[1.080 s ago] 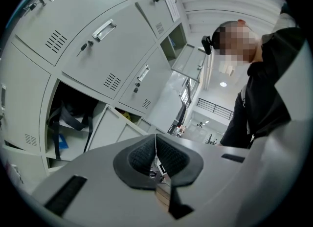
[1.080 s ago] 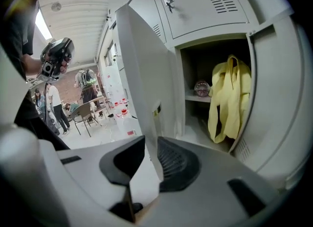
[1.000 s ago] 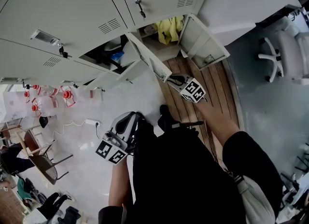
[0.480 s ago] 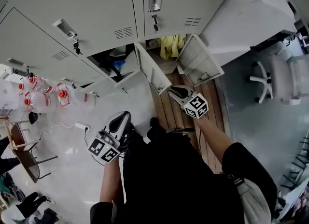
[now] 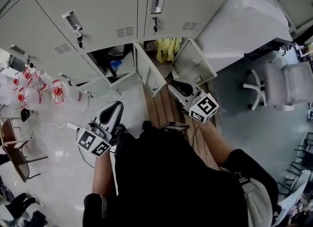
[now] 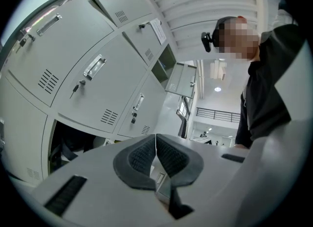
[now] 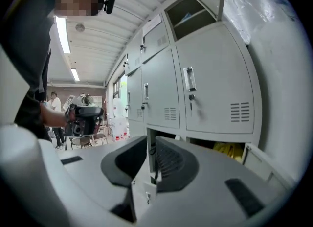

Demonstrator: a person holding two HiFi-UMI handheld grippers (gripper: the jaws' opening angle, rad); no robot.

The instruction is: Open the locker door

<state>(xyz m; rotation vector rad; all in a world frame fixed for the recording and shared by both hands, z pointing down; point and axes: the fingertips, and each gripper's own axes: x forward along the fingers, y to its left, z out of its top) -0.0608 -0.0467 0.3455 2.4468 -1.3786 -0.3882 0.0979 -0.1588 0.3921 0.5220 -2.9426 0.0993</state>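
At the far left, bottles (image 5: 24,86) with red caps are seen. Next to them, the left gripper (image 5: 113,106) is held low in front of the lockers (image 5: 98,6). Its jaws are pressed together and nothing is caught in them. Above it in the head view, a bottom locker is open, and a blue thing (image 5: 116,64) is seen inside. In the middle, the door (image 5: 183,1) is shut. It is in the row above the open ones, and a handle (image 5: 157,3) and a key (image 5: 155,24) are set near its left edge. Under it, a yellow cloth (image 5: 166,47) is seen in another open locker. The right gripper (image 5: 172,82) is held just below that cloth, between two open flaps (image 5: 149,74). Its jaws have just been closing, but a thin gap is left between them and nothing is gripped. At the right, a chair (image 5: 274,86) is seen on the grey floor.
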